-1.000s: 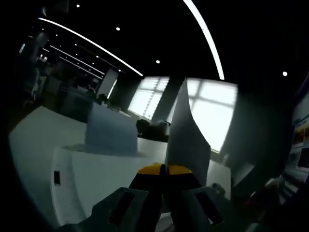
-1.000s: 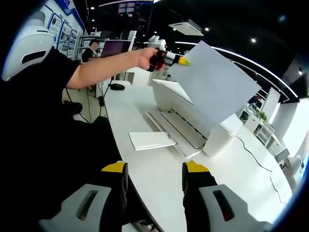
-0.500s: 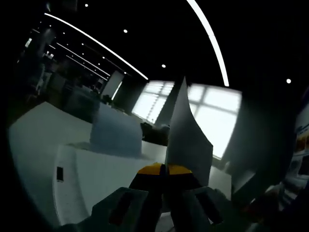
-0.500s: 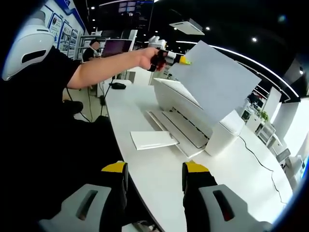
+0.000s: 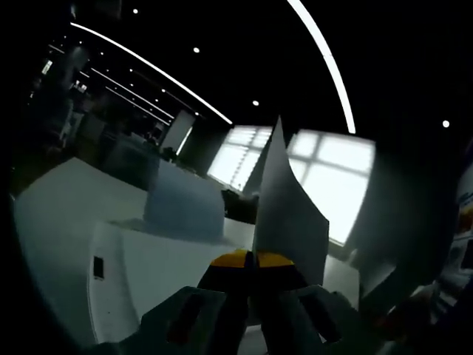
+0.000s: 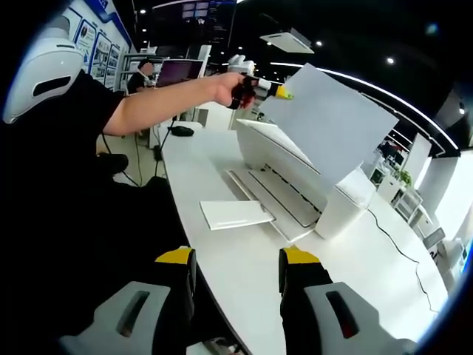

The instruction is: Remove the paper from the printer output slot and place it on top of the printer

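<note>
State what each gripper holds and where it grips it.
The left gripper is shut on the paper, pinching it at an upper corner above the printer. The right gripper is open and holds nothing.

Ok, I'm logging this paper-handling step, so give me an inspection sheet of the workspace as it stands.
Surface: white table, printer standing on it.
Job's things: paper held in the air above the white printer; not yet laid on top.
Clutter: a flat white piece on the table beside the printer's front tray.
Grippers: left gripper shut on the paper's corner; right gripper open, low over the table's near edge, holding nothing.
Cables: one dark cable runs across the table past the printer.
Surroundings: dim office, ceiling light strips, bright windows, a seated person at a monitor.
</note>
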Available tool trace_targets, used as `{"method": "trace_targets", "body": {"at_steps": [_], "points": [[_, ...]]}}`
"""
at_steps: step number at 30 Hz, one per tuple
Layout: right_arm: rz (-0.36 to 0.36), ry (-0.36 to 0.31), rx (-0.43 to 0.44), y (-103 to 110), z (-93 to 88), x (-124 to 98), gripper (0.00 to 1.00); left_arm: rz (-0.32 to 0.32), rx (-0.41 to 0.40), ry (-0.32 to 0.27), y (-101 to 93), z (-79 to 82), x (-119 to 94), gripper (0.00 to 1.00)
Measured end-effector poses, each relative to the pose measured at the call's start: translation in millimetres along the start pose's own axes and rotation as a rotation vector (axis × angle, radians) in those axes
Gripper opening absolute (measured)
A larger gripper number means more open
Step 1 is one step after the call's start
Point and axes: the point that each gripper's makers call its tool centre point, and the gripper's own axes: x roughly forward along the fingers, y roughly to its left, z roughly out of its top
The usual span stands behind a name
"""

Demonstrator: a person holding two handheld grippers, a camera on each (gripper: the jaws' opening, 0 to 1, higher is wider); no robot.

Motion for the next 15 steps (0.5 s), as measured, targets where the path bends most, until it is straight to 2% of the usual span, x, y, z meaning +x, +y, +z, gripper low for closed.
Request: {"method": "trace_targets", "body": {"at_steps": [15], "points": [[-0.006, -0.002, 0.005, -2.3, -2.5, -2.3, 0.40, 0.024, -0.004, -0.007, 4.9, 0.5, 2.9, 0.05]]}}
